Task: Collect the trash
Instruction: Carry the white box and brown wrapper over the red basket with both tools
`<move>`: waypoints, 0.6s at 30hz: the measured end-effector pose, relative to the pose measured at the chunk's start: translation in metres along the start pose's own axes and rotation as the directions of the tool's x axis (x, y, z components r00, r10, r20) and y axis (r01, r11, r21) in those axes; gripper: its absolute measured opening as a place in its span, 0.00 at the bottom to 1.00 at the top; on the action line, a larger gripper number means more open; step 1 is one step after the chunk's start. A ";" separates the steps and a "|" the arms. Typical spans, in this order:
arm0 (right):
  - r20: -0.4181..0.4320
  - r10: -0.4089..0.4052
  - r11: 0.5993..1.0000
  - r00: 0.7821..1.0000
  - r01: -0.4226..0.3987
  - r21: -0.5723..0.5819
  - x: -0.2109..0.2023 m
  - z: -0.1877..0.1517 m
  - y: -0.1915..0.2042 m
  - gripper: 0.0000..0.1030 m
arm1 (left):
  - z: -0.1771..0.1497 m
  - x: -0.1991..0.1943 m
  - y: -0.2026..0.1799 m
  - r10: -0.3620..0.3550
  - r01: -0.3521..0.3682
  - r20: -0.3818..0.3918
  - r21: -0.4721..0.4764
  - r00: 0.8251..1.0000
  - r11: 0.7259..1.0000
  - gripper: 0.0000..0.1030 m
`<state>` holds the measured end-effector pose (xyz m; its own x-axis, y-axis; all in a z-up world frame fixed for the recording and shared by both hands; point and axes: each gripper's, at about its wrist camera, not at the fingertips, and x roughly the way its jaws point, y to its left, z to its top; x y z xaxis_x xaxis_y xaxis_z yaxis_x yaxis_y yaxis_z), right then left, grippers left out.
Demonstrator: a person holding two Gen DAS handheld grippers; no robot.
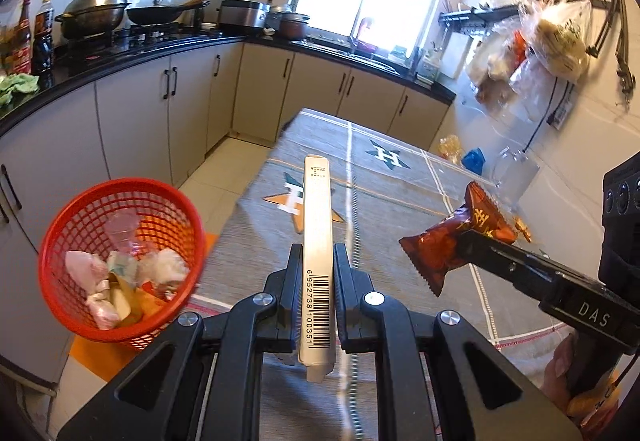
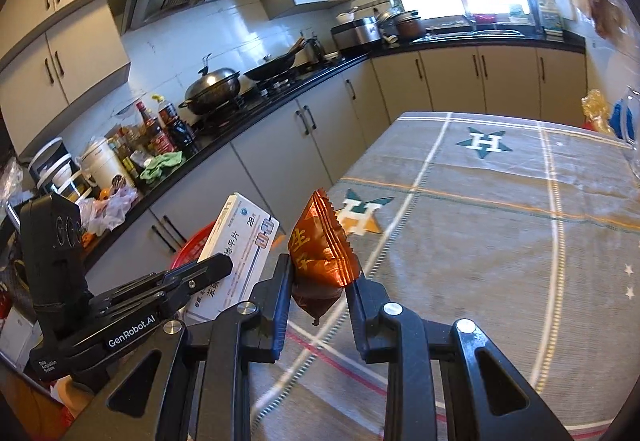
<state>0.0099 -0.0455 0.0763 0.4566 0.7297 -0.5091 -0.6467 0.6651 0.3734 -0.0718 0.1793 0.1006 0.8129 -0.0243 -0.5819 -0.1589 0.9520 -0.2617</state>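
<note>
Left claw (image 1: 318, 273) pinched stiff, light pill box (image 1: 317, 241) edgewise; right claw (image 2: 320, 281) pinched crinkly snack wrapper (image 2: 320, 253) mid-body, w/ red basket (image 1: 120, 201) off tabletop's (image 1: 384, 193) left edge.

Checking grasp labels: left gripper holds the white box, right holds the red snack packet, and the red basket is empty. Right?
Wrong on one point: the red basket is not empty. The left wrist view shows crumpled paper and wrappers in it. The rest holds: the left gripper is shut on the white box, and the right gripper on the red snack packet.
</note>
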 end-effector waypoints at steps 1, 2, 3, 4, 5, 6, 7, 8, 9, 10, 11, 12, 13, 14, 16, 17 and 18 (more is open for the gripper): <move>-0.004 0.002 1.000 1.000 -0.002 -0.008 0.003 0.000 0.005 0.28 | 0.000 -0.002 0.005 0.002 -0.002 0.004 -0.007 1.000 1.000 0.12; -0.008 0.003 1.000 1.000 -0.003 -0.014 0.005 0.000 0.010 0.28 | 0.000 -0.003 0.009 0.006 -0.005 0.008 -0.015 1.000 1.000 0.12; -0.013 0.006 1.000 1.000 -0.006 -0.022 0.009 0.001 0.015 0.28 | 0.001 -0.005 0.015 0.007 -0.007 0.012 -0.026 1.000 1.000 0.12; -0.017 0.008 1.000 1.000 -0.008 -0.027 0.011 0.001 0.019 0.28 | 0.001 -0.006 0.019 0.008 -0.007 0.014 -0.032 1.000 0.999 0.12; -0.022 0.011 0.999 1.000 -0.011 -0.033 0.014 0.002 0.024 0.28 | 0.001 -0.008 0.024 0.009 -0.009 0.017 -0.039 1.000 0.999 0.12; -0.026 0.011 0.999 1.000 -0.012 -0.041 0.017 0.002 0.029 0.28 | 0.001 -0.010 0.030 0.012 -0.011 0.022 -0.048 1.000 0.999 0.12; -0.031 0.012 0.999 0.999 -0.014 -0.048 0.020 0.003 0.033 0.28 | 0.000 -0.011 0.033 0.013 -0.012 0.024 -0.053 1.000 0.998 0.12; -0.034 0.014 0.999 0.999 -0.016 -0.052 0.022 0.004 0.036 0.28 | 0.001 -0.012 0.036 0.014 -0.013 0.027 -0.059 1.000 0.998 0.12; -0.039 0.017 0.998 0.999 -0.019 -0.058 0.025 0.005 0.041 0.28 | 0.001 -0.014 0.042 0.017 -0.015 0.031 -0.067 0.999 0.998 0.12; -0.042 0.018 0.998 0.999 -0.020 -0.061 0.026 0.004 0.044 0.28 | 0.001 -0.015 0.046 0.019 -0.016 0.033 -0.072 0.999 0.997 0.12; -0.045 0.019 0.998 0.999 -0.022 -0.067 0.030 0.005 0.049 0.28 | 0.000 -0.016 0.050 0.021 -0.018 0.036 -0.077 0.999 0.997 0.12; -0.050 0.021 0.997 0.999 -0.025 -0.073 0.033 0.006 0.053 0.28 | 0.001 -0.018 0.054 0.025 -0.021 0.039 -0.083 0.999 0.996 0.12; -0.056 0.025 0.996 0.998 -0.029 -0.079 0.037 0.007 0.057 0.28 | 0.001 -0.019 0.058 0.028 -0.024 0.042 -0.089 0.999 0.996 0.12; -0.061 0.027 0.996 0.998 -0.032 -0.084 0.040 0.007 0.061 0.28 | 0.001 -0.020 0.063 0.031 -0.027 0.044 -0.097 0.999 0.995 0.12; -0.069 0.029 0.995 0.997 -0.036 -0.094 0.046 0.009 0.069 0.28 | 0.002 -0.022 0.073 0.038 -0.033 0.047 -0.111 0.998 0.993 0.12; -0.077 0.033 0.994 0.997 -0.041 -0.100 0.051 0.009 0.073 0.28 | 0.002 -0.023 0.078 0.043 -0.036 0.049 -0.119 0.998 0.992 0.12; -0.082 0.035 0.994 0.996 -0.044 -0.104 0.054 0.009 0.077 0.28 | 0.002 -0.023 0.081 0.046 -0.040 0.050 -0.125 0.998 0.991 0.12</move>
<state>-0.0099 0.0460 0.0845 0.3821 0.7373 -0.5572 -0.7258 0.6126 0.3130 -0.1026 0.2575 0.0944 0.8314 0.0352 -0.5545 -0.2599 0.9067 -0.3322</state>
